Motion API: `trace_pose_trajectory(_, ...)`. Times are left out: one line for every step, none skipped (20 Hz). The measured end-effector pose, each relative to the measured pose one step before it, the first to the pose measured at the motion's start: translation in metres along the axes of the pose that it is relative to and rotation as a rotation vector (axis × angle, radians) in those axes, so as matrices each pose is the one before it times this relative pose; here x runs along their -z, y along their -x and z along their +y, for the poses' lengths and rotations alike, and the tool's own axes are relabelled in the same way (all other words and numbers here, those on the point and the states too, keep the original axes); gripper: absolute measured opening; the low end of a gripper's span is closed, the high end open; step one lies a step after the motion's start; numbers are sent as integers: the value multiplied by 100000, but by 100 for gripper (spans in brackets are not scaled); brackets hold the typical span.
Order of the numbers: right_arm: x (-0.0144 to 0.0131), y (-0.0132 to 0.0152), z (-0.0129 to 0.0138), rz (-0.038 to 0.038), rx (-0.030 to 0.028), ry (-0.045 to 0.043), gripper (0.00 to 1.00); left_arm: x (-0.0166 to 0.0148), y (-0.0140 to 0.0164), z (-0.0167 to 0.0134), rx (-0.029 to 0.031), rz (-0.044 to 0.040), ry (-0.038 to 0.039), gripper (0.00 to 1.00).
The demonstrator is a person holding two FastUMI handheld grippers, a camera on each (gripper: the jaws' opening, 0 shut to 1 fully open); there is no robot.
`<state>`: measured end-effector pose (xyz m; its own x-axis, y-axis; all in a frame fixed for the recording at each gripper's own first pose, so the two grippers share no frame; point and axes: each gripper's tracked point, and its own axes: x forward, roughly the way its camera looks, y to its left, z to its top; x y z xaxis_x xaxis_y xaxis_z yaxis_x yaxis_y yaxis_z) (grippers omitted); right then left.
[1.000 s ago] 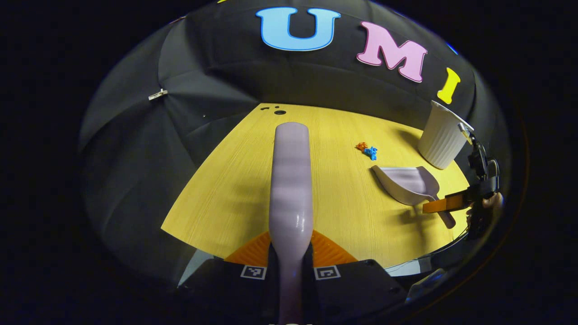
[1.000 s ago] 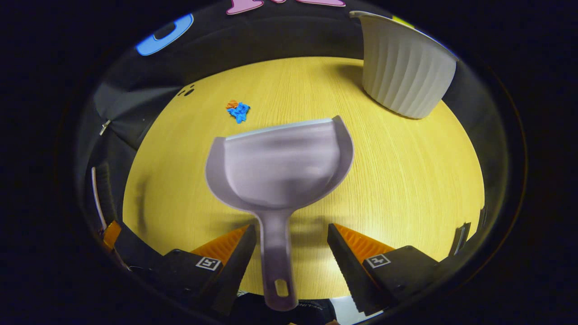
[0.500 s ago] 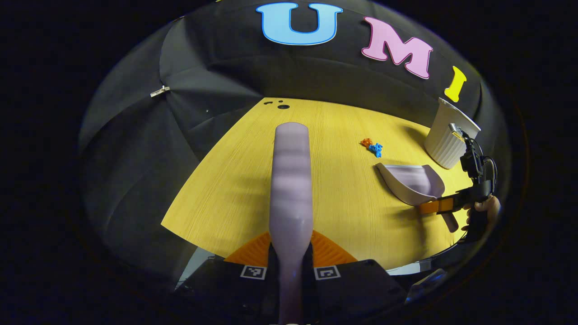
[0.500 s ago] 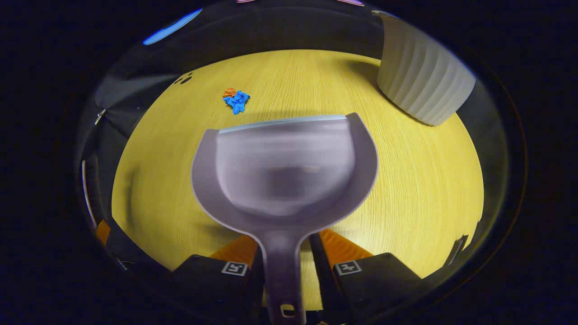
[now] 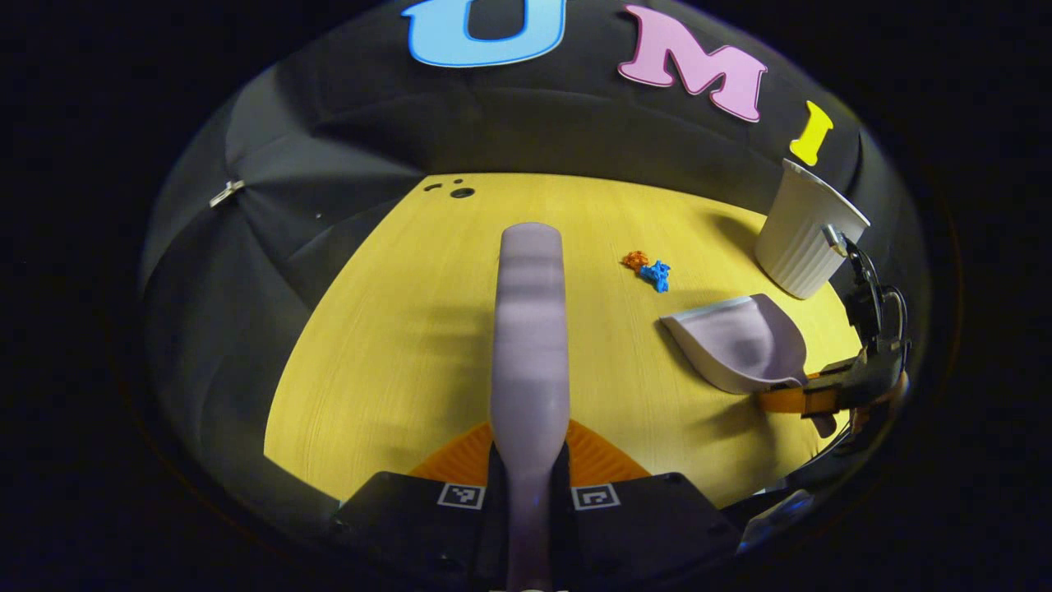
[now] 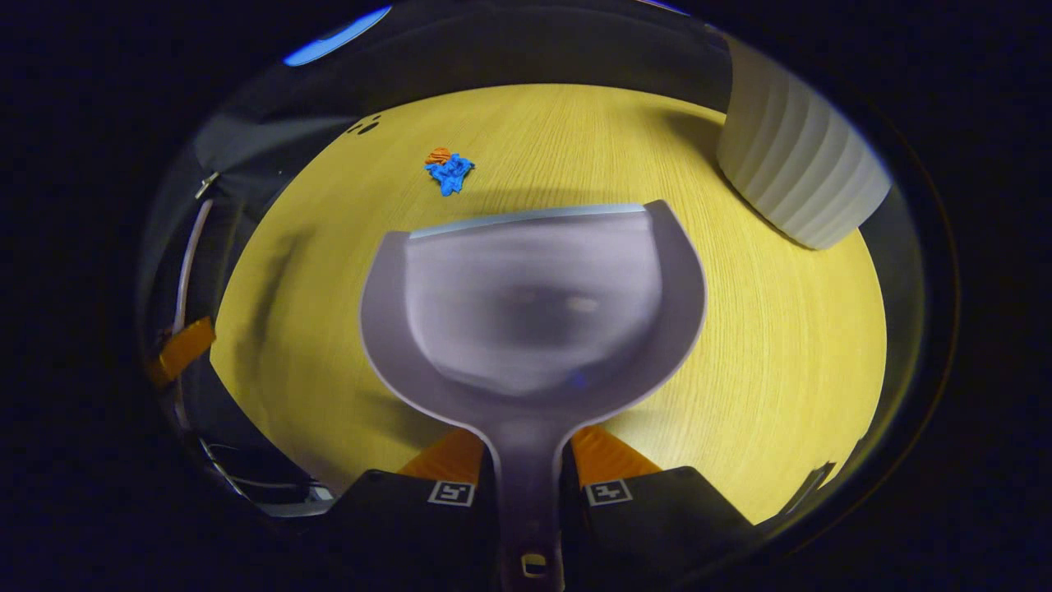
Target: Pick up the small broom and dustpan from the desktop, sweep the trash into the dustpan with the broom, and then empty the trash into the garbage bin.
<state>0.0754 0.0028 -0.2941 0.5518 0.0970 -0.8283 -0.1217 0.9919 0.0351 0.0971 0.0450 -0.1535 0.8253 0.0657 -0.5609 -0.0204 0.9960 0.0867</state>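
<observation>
Overhead light falls brightly on the yellow wood-grain desktop [image 5: 411,329] while the surroundings stay dim. The pale lilac plastic dustpan [image 6: 534,304] shows banded, smeared shading, perhaps flicker or motion blur, and casts a soft shadow. Fisheye curvature bends the desktop's edges strongly.

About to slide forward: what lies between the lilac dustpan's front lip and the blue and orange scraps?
Bare yellow desktop, shaded near the lilac dustpan, lies before the blue and orange scraps in the right gripper view.
</observation>
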Motion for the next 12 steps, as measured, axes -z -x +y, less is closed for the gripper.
trace_pose_trajectory(-133, 148, -534, -284, -206, 1378, 34, -1097, -1140, -243, 833, 986, -2902, 24)
trace_pose_trajectory(66, 338, -528, -40, -424, 1120, 34, -1008, -1246, -146, 488, 961, -3469, 24)
trace_pose_trajectory(-78, 237, -596, -277, -411, 805, 33, -1140, -1298, -153, 477, 880, -3851, 24)
trace_pose_trajectory(-121, 268, -382, -282, -283, 851, 33, -881, -1177, -102, 176, 1064, -3751, 24)
trace_pose_trajectory(-10, 131, -534, 201, 137, 1445, 33, -880, -1205, -206, 1051, 970, -2677, 24)
trace_pose_trajectory(108, 265, -959, -152, 235, 1533, 34, -989, -1263, -534, 2043, 481, -2015, 24)
trace_pose_trajectory(48, 311, -825, -143, 368, 1630, 33, -964, -1073, -513, 1695, 993, -2173, 24)
trace_pose_trajectory(-8, 285, -983, 18, 146, 1443, 33, -814, -1246, -199, 473, 1453, -2759, 24)
trace_pose_trajectory(-24, 78, -616, 30, -144, 1030, 34, -879, -1109, -187, 565, 1339, -3179, 24)
trace_pose_trajectory(62, 151, -446, 337, -428, 1015, 33, -662, -1088, -171, 799, 1825, -3564, 24)
trace_pose_trajectory(-4, 215, -402, 492, -927, 799, 33, -734, -962, -149, 643, 1857, -4157, 24)
trace_pose_trajectory(-91, 165, -128, 409, -1263, 661, 33, -776, -1051, -41, 765, 1465, -4591, 24)
